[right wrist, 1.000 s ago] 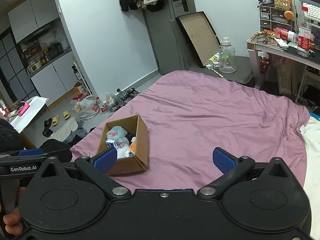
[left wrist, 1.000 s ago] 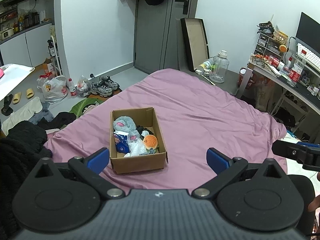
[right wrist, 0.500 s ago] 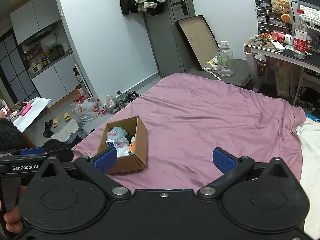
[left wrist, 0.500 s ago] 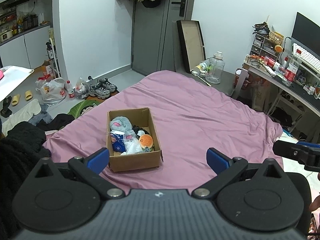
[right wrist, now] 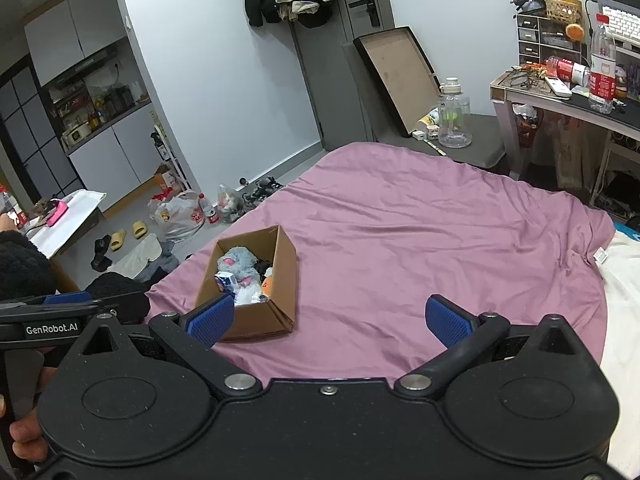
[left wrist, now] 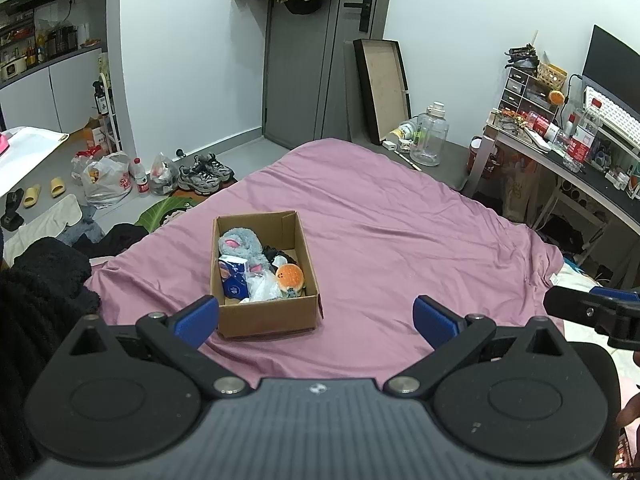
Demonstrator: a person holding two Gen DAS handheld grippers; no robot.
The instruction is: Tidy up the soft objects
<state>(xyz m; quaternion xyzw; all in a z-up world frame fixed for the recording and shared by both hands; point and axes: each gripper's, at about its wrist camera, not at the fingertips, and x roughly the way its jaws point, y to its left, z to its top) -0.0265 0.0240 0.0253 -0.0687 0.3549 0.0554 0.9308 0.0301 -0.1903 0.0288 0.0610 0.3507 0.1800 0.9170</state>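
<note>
Box: a cardboard box (left wrist: 266, 276) is set on the near left part of the pink bedspread (left wrist: 400, 240), open side up, so that its contents can be reached from above
Soft things: a grey plush toy (left wrist: 242, 246) is packed at the far end of the box, a burger-shaped toy (left wrist: 291, 276) at the near right, a blue-and-white pack (left wrist: 234, 280) and some clear plastic wrap (left wrist: 262, 290) between them; all are kept inside the walls, none is seen loose on the bedspread
Left gripper: the left gripper (left wrist: 316, 314) is held above the near edge of the bed, aimed at the box, fingers spread wide with nothing between them
Right gripper: the right gripper (right wrist: 330, 318) is held beside it, to the right, fingers likewise spread wide and empty; the box (right wrist: 250, 284) is seen to its left
Stage: the soft things are already gathered in the box; this fits either a finished tidy-up or a box waiting to be unpacked and sorted, and which of the two cannot be told
Bedspread: the rest of it is left bare and slightly creased, giving free room beside the box
</note>
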